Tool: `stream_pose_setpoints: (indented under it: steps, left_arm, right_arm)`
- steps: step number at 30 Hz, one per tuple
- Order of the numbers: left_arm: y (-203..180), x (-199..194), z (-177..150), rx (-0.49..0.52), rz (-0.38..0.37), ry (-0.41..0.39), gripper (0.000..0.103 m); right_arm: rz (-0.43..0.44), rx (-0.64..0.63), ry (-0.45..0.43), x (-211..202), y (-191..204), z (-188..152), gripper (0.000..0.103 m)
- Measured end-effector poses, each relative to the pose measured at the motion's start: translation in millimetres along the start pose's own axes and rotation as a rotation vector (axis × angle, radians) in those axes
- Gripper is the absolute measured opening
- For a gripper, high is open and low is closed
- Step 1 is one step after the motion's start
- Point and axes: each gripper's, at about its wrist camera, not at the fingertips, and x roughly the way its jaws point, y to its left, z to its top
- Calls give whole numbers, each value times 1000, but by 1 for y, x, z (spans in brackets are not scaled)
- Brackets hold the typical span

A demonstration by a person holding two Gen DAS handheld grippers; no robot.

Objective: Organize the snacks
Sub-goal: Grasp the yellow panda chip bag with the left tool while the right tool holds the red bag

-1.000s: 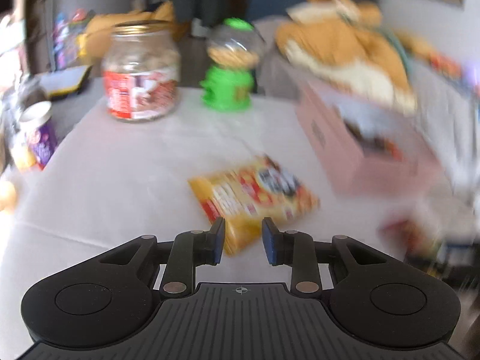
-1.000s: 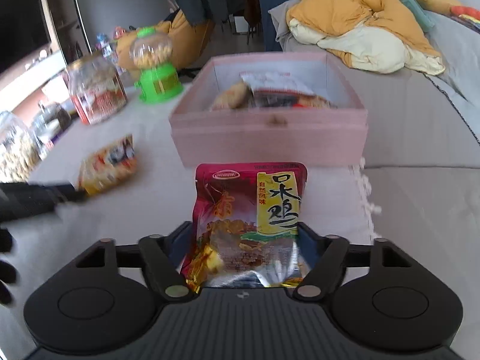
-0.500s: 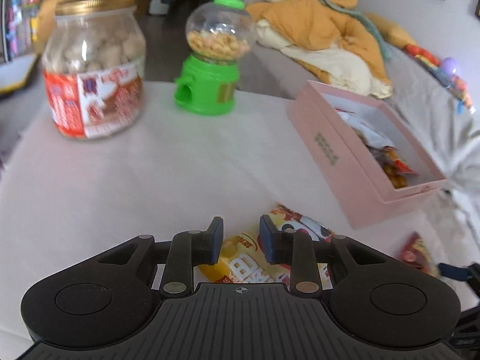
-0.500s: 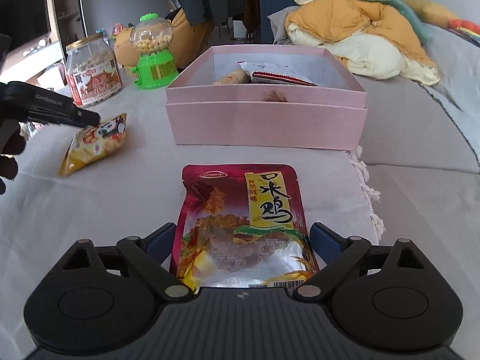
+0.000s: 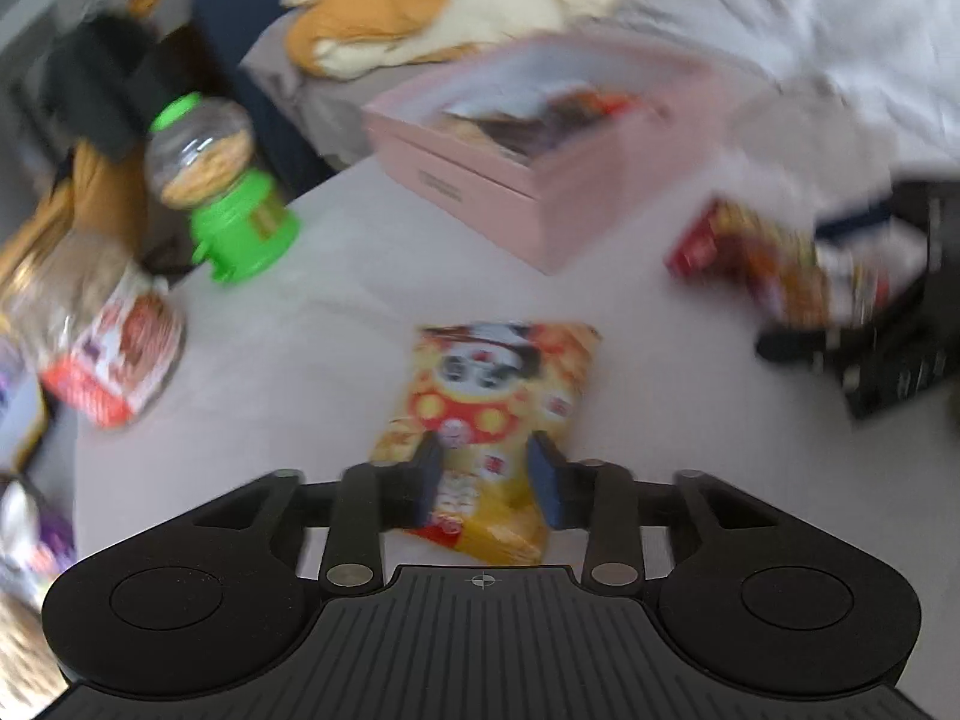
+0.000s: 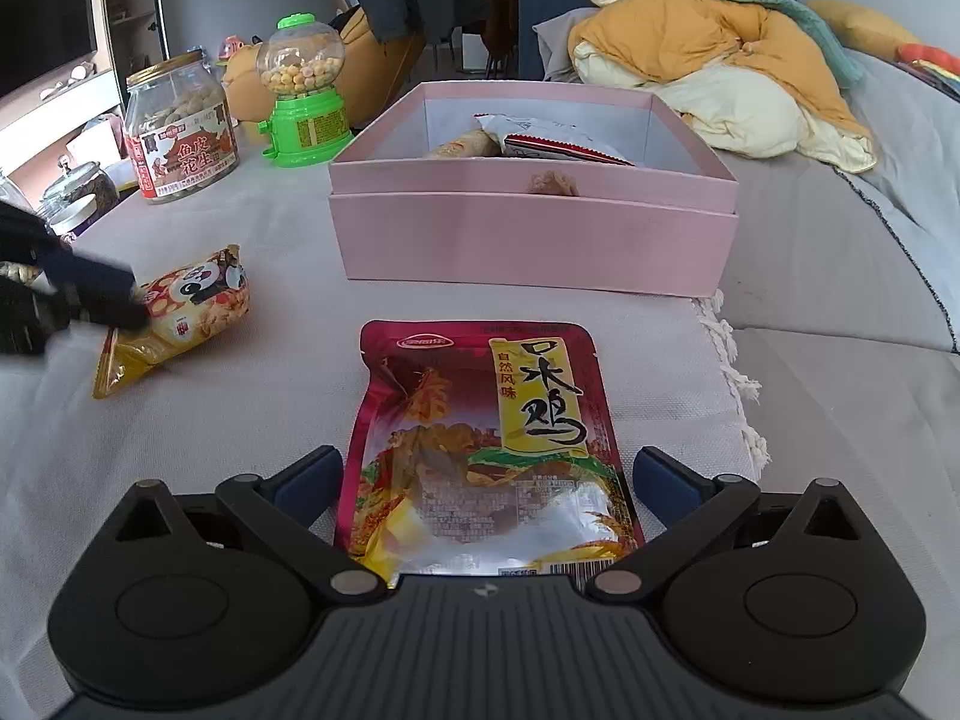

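Note:
A yellow panda snack bag [image 5: 498, 420] lies on the white cloth. My left gripper [image 5: 487, 477] has its fingers on either side of the bag's near end and looks closed on it; it also shows in the right wrist view [image 6: 102, 306] at the bag [image 6: 186, 312]. A red chicken snack pouch [image 6: 486, 444] lies flat between the wide-open fingers of my right gripper [image 6: 487, 474], untouched by them. The pouch also shows blurred in the left wrist view [image 5: 762, 258]. The open pink box [image 6: 534, 228] with several snacks inside stands behind the pouch.
A glass peanut jar [image 6: 180, 132] and a green candy dispenser [image 6: 303, 96] stand at the far left. More jars [image 6: 72, 192] sit at the left edge. A pile of orange and cream bedding [image 6: 720, 60] lies behind the box. The cloth's fringed edge [image 6: 732, 372] runs on the right.
My right gripper has opened wider and let the red pouch lie flat on the cloth. My left gripper has swung round and come onto the yellow bag's end.

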Motion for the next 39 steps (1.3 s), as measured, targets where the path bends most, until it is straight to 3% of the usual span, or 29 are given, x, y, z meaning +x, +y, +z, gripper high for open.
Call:
stream_pose_setpoints:
  steps: [2, 5, 9, 16, 19, 25, 32, 35, 37, 39]
  left_arm:
    - [-11, 5, 0, 58, 9, 17, 62]
    - [-18, 10, 5, 78, 16, 21, 63]
    - [-7, 13, 10, 19, -10, 6, 63]
    - [31, 30, 14, -131, 53, -2, 63]
    - [52, 40, 17, -219, 41, -16, 62]
    - [67, 51, 24, -244, 19, -40, 63]
    - [97, 60, 22, -384, -6, -82, 63]
    - [92, 59, 25, -381, -25, -58, 71]
    - [83, 56, 28, -347, -80, -45, 83]
    - [76, 53, 29, -324, -105, -47, 82]
  right_arm:
    - [-2, 1, 0, 0, 0, 0, 103]
    - [-2, 1, 0, 0, 0, 0, 103]
    - [-2, 2, -1, 0, 0, 0, 103]
    - [-4, 0, -1, 0, 0, -1, 103]
    - [-5, -1, -3, 0, 0, -1, 103]
    - [-2, -4, -2, 0, 0, -1, 103]
    - [10, -11, 0, 0, -1, -1, 103]
    - [9, -12, 0, 0, -1, -1, 103]
    - [9, -12, 0, 0, -1, -1, 103]
    - [9, -12, 0, 0, -1, -1, 103]
